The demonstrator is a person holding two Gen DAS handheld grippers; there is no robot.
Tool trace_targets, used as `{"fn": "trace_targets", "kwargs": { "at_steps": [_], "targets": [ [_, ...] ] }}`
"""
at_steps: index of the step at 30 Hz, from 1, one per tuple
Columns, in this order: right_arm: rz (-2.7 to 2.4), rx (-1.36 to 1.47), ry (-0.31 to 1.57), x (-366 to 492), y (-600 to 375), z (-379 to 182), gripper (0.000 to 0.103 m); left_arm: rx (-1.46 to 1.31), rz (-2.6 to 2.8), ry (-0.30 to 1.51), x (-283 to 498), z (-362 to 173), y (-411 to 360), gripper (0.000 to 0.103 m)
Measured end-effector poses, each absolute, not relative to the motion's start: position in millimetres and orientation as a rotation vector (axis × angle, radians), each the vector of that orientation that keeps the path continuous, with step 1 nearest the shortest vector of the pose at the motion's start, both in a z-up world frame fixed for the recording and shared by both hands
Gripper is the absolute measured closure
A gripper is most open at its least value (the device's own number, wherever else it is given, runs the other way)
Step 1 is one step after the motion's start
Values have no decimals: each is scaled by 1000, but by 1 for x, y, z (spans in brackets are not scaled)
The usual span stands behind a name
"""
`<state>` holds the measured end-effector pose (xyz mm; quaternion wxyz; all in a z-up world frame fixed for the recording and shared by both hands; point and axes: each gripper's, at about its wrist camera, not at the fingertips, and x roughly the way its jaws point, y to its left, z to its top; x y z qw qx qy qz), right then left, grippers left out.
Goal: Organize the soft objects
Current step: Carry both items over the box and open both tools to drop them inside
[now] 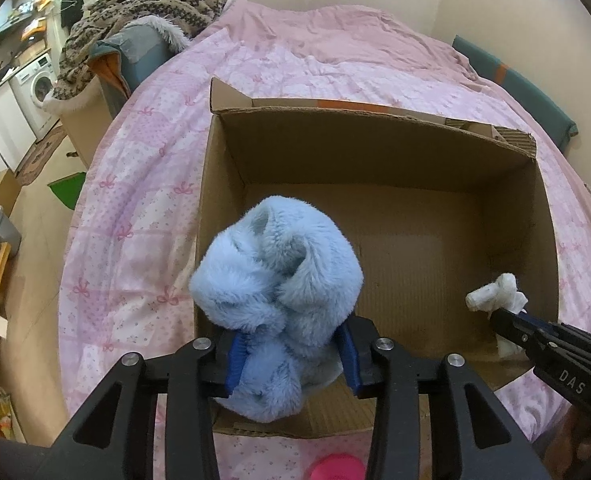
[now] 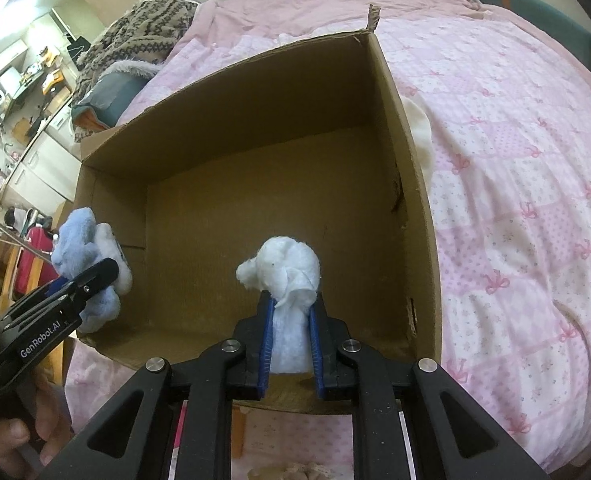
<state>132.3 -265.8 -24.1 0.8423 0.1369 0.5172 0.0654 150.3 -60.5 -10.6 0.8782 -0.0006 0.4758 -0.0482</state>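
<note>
The cardboard box (image 1: 231, 152) has nothing on its floor yet, so the task is only at its beginning: two soft things are carried over it and none is put down. The left gripper (image 1: 293, 354) holds a fluffy light-blue plush item (image 1: 275, 276) over the box's corner at about 7 o'clock; the item sits between the blue jaws, which look touching it loosely, so I judge the release is close. The right gripper (image 2: 291, 338) has its jaws closed tight on a white fluffy bundle (image 2: 285, 268), above the near wall of the box at 6 o'clock. One more white soft thing (image 2: 419, 136) lies outside, just beside the box's wall at 1 o'clock, so it is left to collect.

The box stands on a bed with a pink patterned quilt (image 2: 515, 160). At 11 o'clock lies a knitted patterned garment (image 1: 143, 12), and far at 9 o'clock a washing machine (image 1: 39, 84) shows.
</note>
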Motion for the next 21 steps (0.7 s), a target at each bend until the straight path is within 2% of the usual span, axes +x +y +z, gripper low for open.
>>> {"fn": "trace_targets", "kwargs": {
  "at_steps": [7, 10, 12, 13, 17, 19, 20, 21],
  "targets": [
    [141, 298, 1086, 129, -270, -24, 86, -9, -105, 992, 151, -10, -60, 61],
    [144, 305, 1078, 129, -271, -22, 86, -18, -105, 985, 151, -8, -59, 55],
    [149, 313, 1074, 129, -272, -22, 85, -19, -111, 972, 150, -5, -59, 44],
    [153, 317, 1073, 129, -272, -21, 85, -19, -110, 963, 149, -3, -59, 41],
    [158, 320, 1060, 127, -275, -20, 83, -14, -110, 933, 147, 5, -61, 37],
    [151, 325, 1048, 126, -277, -18, 78, -12, -113, 929, 147, 6, -62, 37],
    [146, 330, 1044, 127, -278, -17, 72, -14, -115, 927, 146, 7, -62, 37],
    [139, 336, 1039, 126, -280, -16, 60, -17, -116, 926, 146, 8, -62, 36]
  ]
}}
